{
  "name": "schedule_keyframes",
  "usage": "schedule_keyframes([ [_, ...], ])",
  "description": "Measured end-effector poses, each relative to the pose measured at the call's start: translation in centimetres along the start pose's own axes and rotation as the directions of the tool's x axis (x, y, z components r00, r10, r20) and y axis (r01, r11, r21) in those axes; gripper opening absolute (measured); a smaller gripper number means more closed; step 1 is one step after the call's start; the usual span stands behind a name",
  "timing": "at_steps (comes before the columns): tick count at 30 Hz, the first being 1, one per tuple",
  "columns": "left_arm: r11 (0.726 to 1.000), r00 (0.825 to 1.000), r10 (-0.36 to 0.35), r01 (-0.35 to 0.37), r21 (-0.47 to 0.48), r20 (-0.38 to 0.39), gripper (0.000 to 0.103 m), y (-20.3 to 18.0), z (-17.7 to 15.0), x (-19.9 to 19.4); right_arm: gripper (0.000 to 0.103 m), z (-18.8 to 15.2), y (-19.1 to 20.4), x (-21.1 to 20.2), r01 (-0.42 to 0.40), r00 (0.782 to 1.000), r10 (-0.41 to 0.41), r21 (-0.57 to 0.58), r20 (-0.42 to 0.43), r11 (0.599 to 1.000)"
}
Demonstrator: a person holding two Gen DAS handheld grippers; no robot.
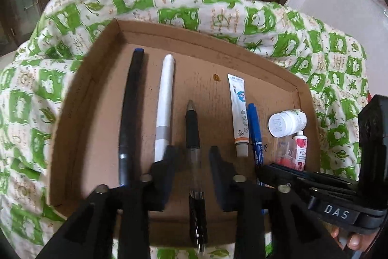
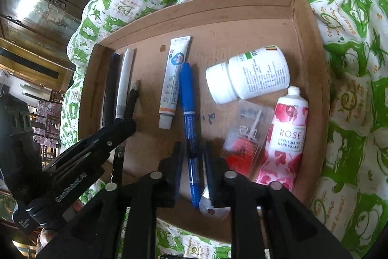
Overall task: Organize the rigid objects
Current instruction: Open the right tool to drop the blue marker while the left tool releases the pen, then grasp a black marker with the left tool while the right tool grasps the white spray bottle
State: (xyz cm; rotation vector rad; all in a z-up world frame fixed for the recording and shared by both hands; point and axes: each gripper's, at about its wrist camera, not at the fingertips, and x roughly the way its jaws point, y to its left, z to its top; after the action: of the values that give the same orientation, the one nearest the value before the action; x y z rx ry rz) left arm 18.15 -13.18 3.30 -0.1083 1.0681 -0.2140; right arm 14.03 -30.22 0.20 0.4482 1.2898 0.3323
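Observation:
A cardboard tray (image 1: pixel 101 79) (image 2: pixel 303 23) holds the items. At its left lie a long black pen (image 1: pixel 129 98) (image 2: pixel 110 89) and a white pen (image 1: pixel 165 98) (image 2: pixel 125 79). My left gripper (image 1: pixel 192 157) is open, its fingers on either side of a black gel pen (image 1: pixel 192 128) (image 2: pixel 132 98) lying flat. My right gripper (image 2: pixel 192 154) is open and straddles a blue marker (image 2: pixel 189 118) (image 1: pixel 255 137). A white ointment tube (image 1: pixel 238 111) (image 2: pixel 173 79) lies between the two pens.
At the tray's right lie a white pill bottle (image 2: pixel 247 74) (image 1: pixel 286 123), a rose hand cream tube (image 2: pixel 286 137) (image 1: pixel 300 147) and a clear packet with red contents (image 2: pixel 245 142). A green and white quilt (image 1: pixel 218 11) (image 2: pixel 351 64) lies under the tray. Wooden glass-door cabinets stand behind.

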Motion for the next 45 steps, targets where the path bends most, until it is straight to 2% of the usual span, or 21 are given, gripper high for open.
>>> schedule_keyframes([
  [2,1.000,1.000,-0.007,0.007,0.000,0.009,0.045,-0.2,-0.1,-0.8,0.024,-0.2,0.1,-0.3,0.011,1.000,-0.011,0.003,0.005,1.000],
  [4,1.000,1.000,-0.017,0.017,0.003,0.018,0.058,-0.2,-0.4,-2.0,0.024,-0.5,0.1,-0.9,0.003,1.000,-0.003,0.015,0.010,1.000],
  [6,0.999,0.999,-0.040,0.039,0.007,0.027,0.063,0.0,-0.9,-3.3,0.026,-0.8,0.2,-1.8,-0.009,1.000,0.009,0.024,0.020,1.000],
  [8,0.999,0.998,-0.047,0.047,0.024,0.034,0.063,0.3,-1.6,-4.4,0.033,-1.1,0.3,-2.7,-0.007,0.999,0.007,0.018,0.035,1.000],
  [11,0.998,0.998,-0.052,0.052,0.023,0.030,0.063,0.8,-2.2,-5.3,0.034,-1.4,1.0,-4.3,0.000,0.998,0.001,-0.008,0.063,1.000],
  [14,0.996,0.995,-0.085,0.086,-0.016,0.043,0.063,2.3,-4.3,-6.8,0.034,-1.5,1.7,-5.0,-0.137,0.989,0.135,0.027,0.053,0.990],
  [17,0.994,0.995,-0.089,0.091,-0.051,0.052,0.063,4.1,-5.9,-7.5,0.034,-1.5,3.1,-4.2,-0.303,0.953,0.303,0.070,0.012,0.950],
  [19,0.993,0.995,-0.082,0.087,-0.084,0.059,0.063,5.4,-6.8,-8.0,0.034,-1.6,4.3,-2.2,-0.412,0.908,0.418,0.117,-0.032,0.904],
  [21,0.991,0.995,-0.080,0.087,-0.106,0.064,0.063,5.9,-7.6,-8.1,0.034,-1.6,5.6,-0.2,-0.462,0.876,0.475,0.140,-0.081,0.876],
  [22,0.990,0.995,-0.077,0.084,-0.110,0.064,0.063,6.1,-8.0,-8.1,0.034,-1.6,6.3,0.8,-0.463,0.873,0.477,0.133,-0.104,0.877],
  [23,0.991,0.996,-0.074,0.080,-0.107,0.056,0.063,6.1,-8.3,-8.0,0.034,-1.7,6.7,1.7,-0.443,0.882,0.455,0.116,-0.122,0.889],
  [26,0.996,0.997,-0.055,0.058,-0.070,0.047,0.063,5.6,-9.1,-7.9,0.034,-1.5,6.6,2.8,-0.317,0.942,0.321,0.057,-0.097,0.947],
  [28,0.998,0.998,-0.051,0.052,-0.027,0.041,0.063,4.6,-9.4,-7.7,0.034,-1.2,6.0,2.1,-0.277,0.958,0.278,0.029,-0.072,0.960],
  [32,0.996,0.998,-0.062,0.061,0.071,0.017,0.063,2.0,-10.3,-7.2,0.035,-1.2,4.6,-1.0,-0.281,0.959,0.282,0.035,-0.036,0.959],
  [35,0.984,0.996,-0.089,0.093,0.151,-0.029,0.063,-0.4,-11.7,-6.6,0.038,-2.0,4.1,-3.6,-0.109,0.993,0.108,-0.025,-0.053,0.994],
  [36,0.978,0.994,-0.095,0.102,0.182,-0.045,0.063,-1.3,-12.1,-6.3,0.038,-2.6,3.9,-4.6,-0.060,0.997,0.058,-0.037,-0.052,0.998],
  [40,0.942,0.984,-0.134,0.164,0.294,-0.118,0.062,-4.9,-13.3,-5.0,0.038,-4.5,2.0,-8.0,-0.036,0.999,0.037,0.006,-0.037,0.999],
  [41,0.931,0.980,-0.144,0.181,0.317,-0.138,0.060,-5.8,-13.4,-4.4,0.038,-4.9,1.2,-8.8,-0.019,0.999,0.020,0.024,-0.025,1.000],
  [43,0.918,0.972,-0.149,0.204,0.342,-0.181,0.040,-7.4,-13.6,-3.1,0.038,-5.7,-0.5,-10.2,-0.008,1.000,0.008,0.072,0.002,0.997],
  [45,0.897,0.954,-0.175,0.256,0.360,-0.243,0.038,-9.1,-13.8,-1.6,0.038,-6.2,-2.0,-10.9,-0.036,0.999,0.034,0.125,0.012,0.992],
])
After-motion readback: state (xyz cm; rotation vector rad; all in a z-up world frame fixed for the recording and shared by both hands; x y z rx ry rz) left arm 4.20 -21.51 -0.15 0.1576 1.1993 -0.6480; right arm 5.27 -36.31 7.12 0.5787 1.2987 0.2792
